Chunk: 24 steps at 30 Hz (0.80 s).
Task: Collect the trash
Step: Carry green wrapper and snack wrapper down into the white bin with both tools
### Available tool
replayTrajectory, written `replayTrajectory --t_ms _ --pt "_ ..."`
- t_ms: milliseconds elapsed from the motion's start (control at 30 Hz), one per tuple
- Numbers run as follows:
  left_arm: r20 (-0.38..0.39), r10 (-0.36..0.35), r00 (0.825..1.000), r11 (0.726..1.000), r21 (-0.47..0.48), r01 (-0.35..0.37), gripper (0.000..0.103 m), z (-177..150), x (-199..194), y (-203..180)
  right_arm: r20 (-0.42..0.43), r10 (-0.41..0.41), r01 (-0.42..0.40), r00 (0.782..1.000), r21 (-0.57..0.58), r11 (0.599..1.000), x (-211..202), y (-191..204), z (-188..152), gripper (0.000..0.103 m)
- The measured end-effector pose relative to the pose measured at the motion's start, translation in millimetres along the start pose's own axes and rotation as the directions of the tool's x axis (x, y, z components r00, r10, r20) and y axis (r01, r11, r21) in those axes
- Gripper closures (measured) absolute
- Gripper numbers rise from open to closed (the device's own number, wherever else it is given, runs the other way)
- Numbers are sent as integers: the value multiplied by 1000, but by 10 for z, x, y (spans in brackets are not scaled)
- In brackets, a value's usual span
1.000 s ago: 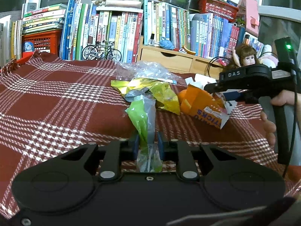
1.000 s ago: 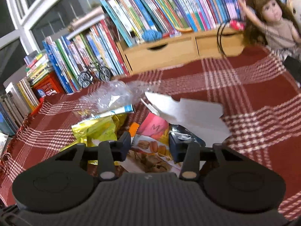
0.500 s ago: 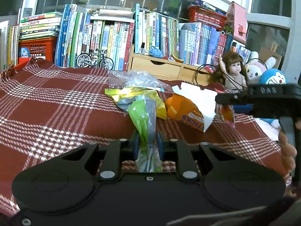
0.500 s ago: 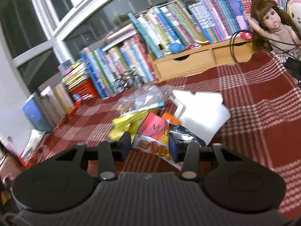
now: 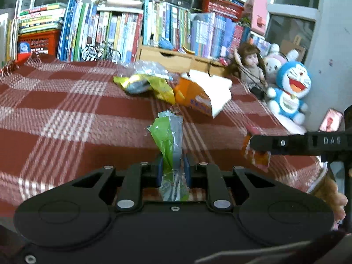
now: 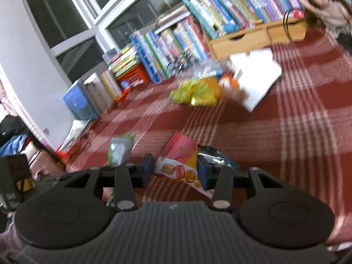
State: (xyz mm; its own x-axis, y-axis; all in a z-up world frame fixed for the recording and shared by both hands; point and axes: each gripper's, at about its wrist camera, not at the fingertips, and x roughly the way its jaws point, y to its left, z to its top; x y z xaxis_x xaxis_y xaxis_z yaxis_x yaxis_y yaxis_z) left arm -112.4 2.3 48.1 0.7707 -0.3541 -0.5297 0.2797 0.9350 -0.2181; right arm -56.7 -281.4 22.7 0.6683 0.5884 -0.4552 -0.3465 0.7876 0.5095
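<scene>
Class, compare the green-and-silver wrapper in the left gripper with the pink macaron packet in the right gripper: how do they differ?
The green-and-silver wrapper is plain, narrow and stands upright; the pink macaron packet is wider, printed with macarons and lies slanted. The left gripper is nearly shut; the right gripper is wider. Both are held trash.

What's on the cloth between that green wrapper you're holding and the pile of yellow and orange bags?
Nothing: the left wrist view shows only bare plaid cloth between the green wrapper and the pile.

The green wrapper's (image 5: 168, 138) lower end is hidden between the left fingers (image 5: 160, 171). In the right wrist view, motion blur smears the yellow wrappers (image 6: 197, 91) and books (image 6: 176, 44); the macaron packet's (image 6: 179, 165) lower edge disappears behind the gripper body.
</scene>
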Motion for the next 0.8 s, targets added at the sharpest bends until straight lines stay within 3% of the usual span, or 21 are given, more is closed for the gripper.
replayTrajectory --t_ms 200,467,633,800 --pt "-88 -34 996 999 -10 33 85 -398 -129 -63 -58 16 -14 998 29 999 -95 39 -479 53" --pt "-216 -21 976 998 -56 9 85 -916 -34 -18 -155 28 -13 987 101 995 30 -16 -996 53" --pt "-359 15 933 988 -136 -68 85 -1260 354 89 -236 27 27 971 223 974 301 -249 -1334 53" --pt "-451 66 890 983 -125 -136 85 -1501 667 176 -287 7 81 958 295 952 542 -469 -1558 53"
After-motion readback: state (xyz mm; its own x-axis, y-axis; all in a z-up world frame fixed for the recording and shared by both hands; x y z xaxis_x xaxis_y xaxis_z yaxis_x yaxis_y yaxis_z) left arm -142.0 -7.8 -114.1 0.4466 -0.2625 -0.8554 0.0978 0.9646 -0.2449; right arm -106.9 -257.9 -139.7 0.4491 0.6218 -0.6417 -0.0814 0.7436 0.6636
